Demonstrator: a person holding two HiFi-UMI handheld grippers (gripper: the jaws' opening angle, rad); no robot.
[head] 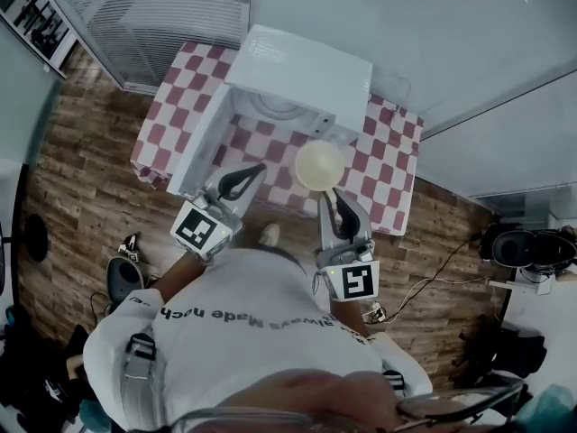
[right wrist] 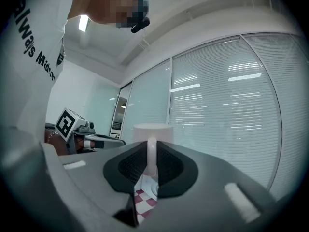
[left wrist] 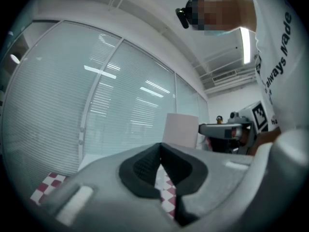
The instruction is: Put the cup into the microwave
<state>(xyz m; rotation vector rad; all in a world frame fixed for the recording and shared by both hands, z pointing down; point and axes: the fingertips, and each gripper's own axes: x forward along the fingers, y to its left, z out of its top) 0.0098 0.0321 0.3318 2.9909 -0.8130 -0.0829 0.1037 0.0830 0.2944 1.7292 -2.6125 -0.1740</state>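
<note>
The carry is in hand, I'd say: the right gripper pinches the cup by its handle and holds it above the checked table, just near of the microwave, whose door stands open on the left. The left gripper hangs beside that door, jaws pressed together on nothing. Next, the cup must travel far into the cavity and be set down level; it looks pale, plain and upright.
</note>
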